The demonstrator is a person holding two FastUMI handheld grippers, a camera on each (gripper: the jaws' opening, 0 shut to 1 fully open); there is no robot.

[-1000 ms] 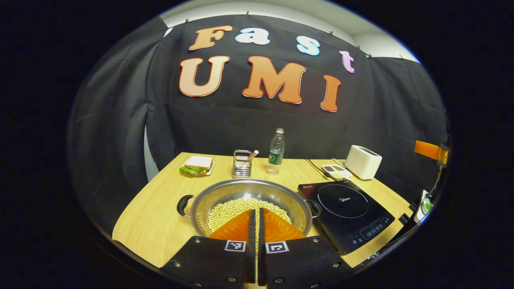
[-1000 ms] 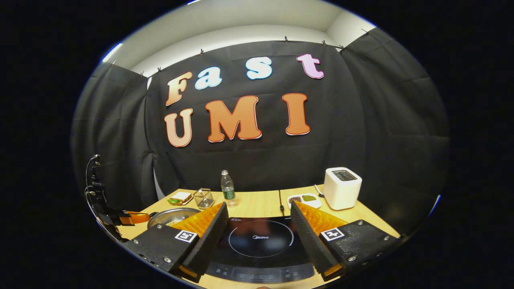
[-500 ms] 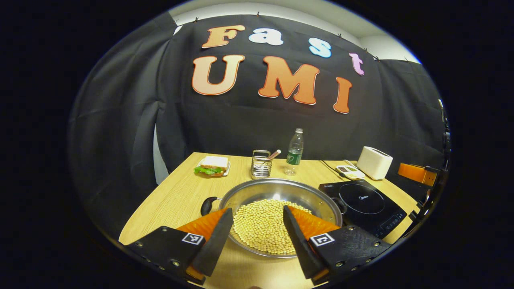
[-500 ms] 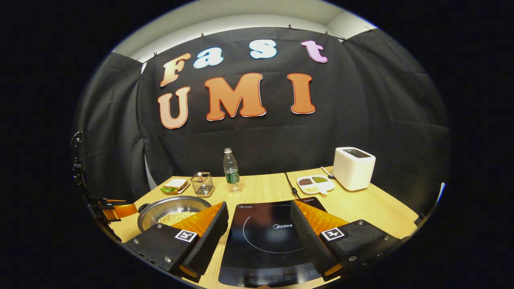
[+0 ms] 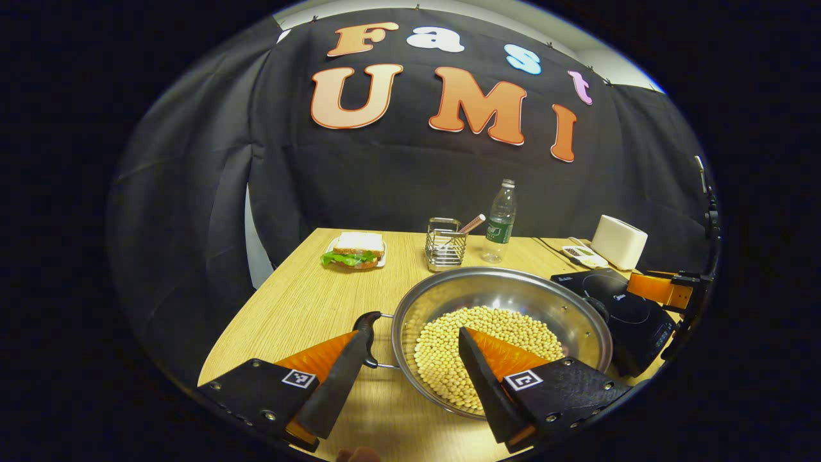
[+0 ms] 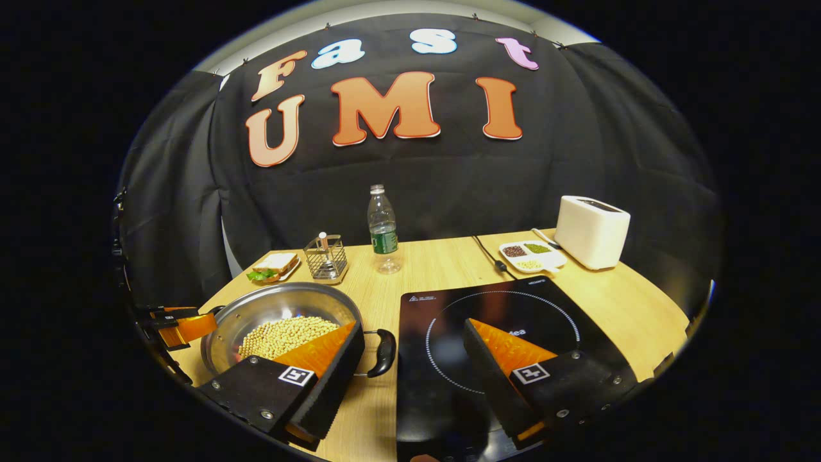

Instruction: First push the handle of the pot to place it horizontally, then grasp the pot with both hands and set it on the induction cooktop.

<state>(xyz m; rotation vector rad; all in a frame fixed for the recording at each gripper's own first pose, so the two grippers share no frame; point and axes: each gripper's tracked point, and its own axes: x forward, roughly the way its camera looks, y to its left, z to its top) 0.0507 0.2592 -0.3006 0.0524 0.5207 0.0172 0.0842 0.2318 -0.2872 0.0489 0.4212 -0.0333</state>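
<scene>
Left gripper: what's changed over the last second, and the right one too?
The left gripper went from shut to open and now straddles the pot's left handle. The right gripper, open throughout, came down toward the right handle. Neither grips anything. The pot sits beside the cooktop, unmoved.

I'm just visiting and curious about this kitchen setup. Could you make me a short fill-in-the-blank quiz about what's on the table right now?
1. The pot is filled with pale ____.
2. The induction cooktop carries no pot: the pot stands on the ____.
3. The sandwich lies on a small ____.
4. Both the left gripper and the right gripper have their jaws ____.

Missing words: beans; table; plate; open
</scene>
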